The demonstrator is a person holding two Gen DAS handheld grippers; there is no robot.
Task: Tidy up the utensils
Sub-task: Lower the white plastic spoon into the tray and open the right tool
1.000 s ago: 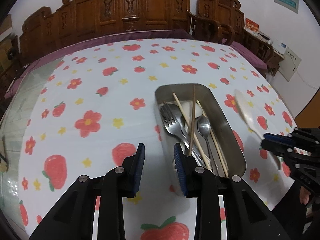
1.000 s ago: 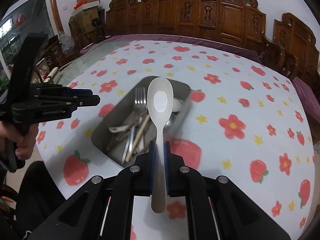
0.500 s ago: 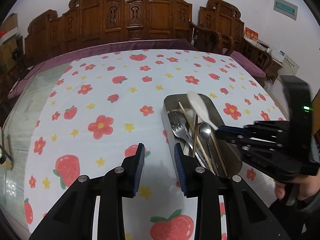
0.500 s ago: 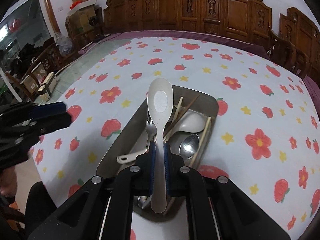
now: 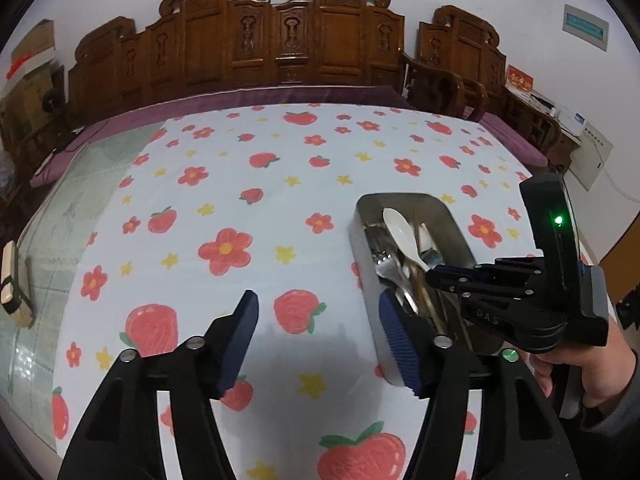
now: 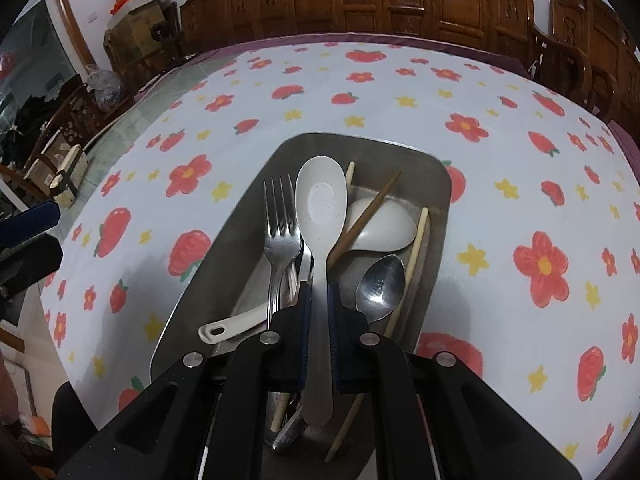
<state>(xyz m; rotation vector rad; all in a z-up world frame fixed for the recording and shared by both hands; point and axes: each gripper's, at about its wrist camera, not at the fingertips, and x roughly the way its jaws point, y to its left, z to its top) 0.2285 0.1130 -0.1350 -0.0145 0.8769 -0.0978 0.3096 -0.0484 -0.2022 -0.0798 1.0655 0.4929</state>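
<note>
Over the metal tray [image 6: 436,184], the right gripper [image 6: 318,320] pinches the white spoon [image 6: 320,216] mid-handle; it looks light, stiff and smooth, so that hold suits. The left gripper [image 5: 316,332], spread and empty, hovers near the tray's left side.

Right claw [image 6: 318,312] covers the white spoon [image 6: 320,216] mid-handle and the fork [image 6: 280,236] handle's near end. In the left view it blocks the metal tray [image 5: 456,224] near end. Left claw [image 6: 28,236] cut off by picture edge in right view.
</note>
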